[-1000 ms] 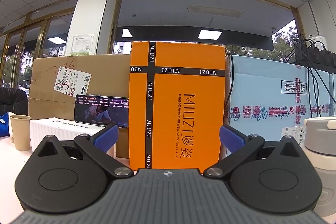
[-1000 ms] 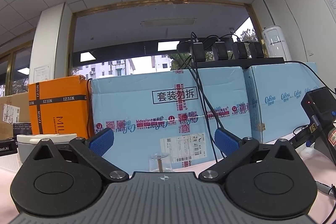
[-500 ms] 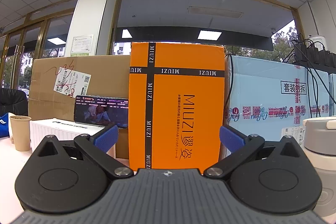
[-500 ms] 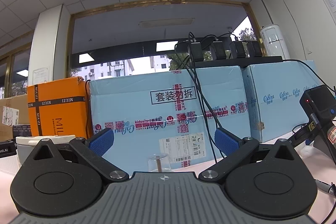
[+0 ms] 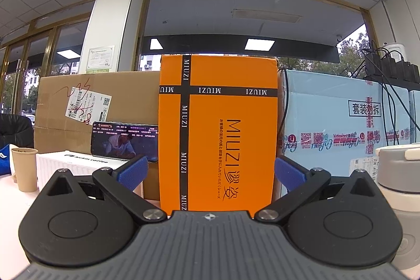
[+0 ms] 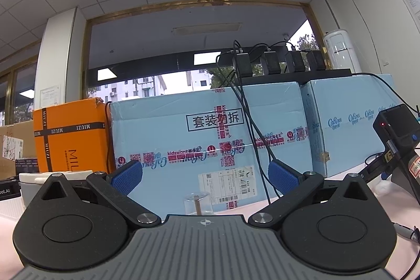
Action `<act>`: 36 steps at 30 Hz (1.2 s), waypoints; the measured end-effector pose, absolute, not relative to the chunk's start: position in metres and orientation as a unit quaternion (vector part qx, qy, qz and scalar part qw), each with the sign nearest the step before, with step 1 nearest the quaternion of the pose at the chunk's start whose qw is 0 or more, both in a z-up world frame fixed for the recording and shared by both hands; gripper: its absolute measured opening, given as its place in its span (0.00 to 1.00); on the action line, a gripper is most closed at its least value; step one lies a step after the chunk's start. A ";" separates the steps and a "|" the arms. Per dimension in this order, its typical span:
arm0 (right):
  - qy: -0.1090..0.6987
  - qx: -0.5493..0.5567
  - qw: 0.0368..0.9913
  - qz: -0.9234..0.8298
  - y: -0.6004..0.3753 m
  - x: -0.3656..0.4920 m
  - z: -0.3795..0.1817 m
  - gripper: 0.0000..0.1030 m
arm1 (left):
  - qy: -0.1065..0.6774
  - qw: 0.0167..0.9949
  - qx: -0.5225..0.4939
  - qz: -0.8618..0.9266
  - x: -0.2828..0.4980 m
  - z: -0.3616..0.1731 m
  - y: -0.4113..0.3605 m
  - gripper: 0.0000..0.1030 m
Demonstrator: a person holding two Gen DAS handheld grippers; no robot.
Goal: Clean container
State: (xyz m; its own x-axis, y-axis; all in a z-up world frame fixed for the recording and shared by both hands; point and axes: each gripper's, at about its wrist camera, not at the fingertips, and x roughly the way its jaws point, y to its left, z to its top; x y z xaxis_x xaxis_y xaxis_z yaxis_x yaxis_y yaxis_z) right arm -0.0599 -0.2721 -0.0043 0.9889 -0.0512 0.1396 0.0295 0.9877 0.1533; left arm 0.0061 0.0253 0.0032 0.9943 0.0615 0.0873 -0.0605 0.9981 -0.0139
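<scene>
Nearest to me, the left gripper (image 5: 210, 172) hangs low over the tabletop (image 5: 13, 204) with its blue-padded fingers (image 5: 132, 171) spread wide apart and nothing between them. The right gripper (image 6: 205, 176) is the same: fingers (image 6: 127, 176) splayed, empty.

Over the last second almost nothing has changed. The left view is fixed, and the right has only drifted a touch, so the blue cartons sit slightly differently behind it. I take that to mean the cleaning has not begun; both tools look parked, waiting for a first reach.

Using the orange MIUZI box (image 5: 218, 133) as the marker: the grey-and-white lidded container (image 5: 399, 190), which I judge to be the thing to be cleaned, stands to the right of it and nearer to us, just beside the left gripper's right finger. From the right gripper it shows at the left edge, partly hidden by the gripper body. Further right of the orange box, straight ahead of the right gripper, a small clear glass cup (image 6: 198, 204) holds a thin stick; whether it belongs to the task I cannot tell.

Left of the orange box, a phone (image 5: 124, 139) leans on a brown carton (image 5: 78, 106), with a paper cup (image 5: 23, 165) further left. Behind and right of the orange box run the pale blue cartons (image 6: 204, 138).
</scene>
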 end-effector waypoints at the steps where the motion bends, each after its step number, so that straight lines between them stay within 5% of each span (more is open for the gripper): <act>1: -0.072 0.076 0.994 -0.020 -0.272 -0.060 -0.004 1.00 | -0.044 0.999 -0.006 0.030 0.006 0.003 0.026 1.00; 36: -0.072 0.080 0.994 -0.023 -0.276 -0.057 -0.006 1.00 | -0.045 0.999 -0.001 0.026 0.004 0.004 0.024 1.00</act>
State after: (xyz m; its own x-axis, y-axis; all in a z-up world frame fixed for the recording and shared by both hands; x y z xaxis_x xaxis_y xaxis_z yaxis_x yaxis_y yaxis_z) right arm -0.0567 -0.2764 -0.0056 0.9886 -0.0575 0.1392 0.0345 0.9862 0.1622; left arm 0.0044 0.0241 0.0038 0.9946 0.0514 0.0901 -0.0512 0.9987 -0.0042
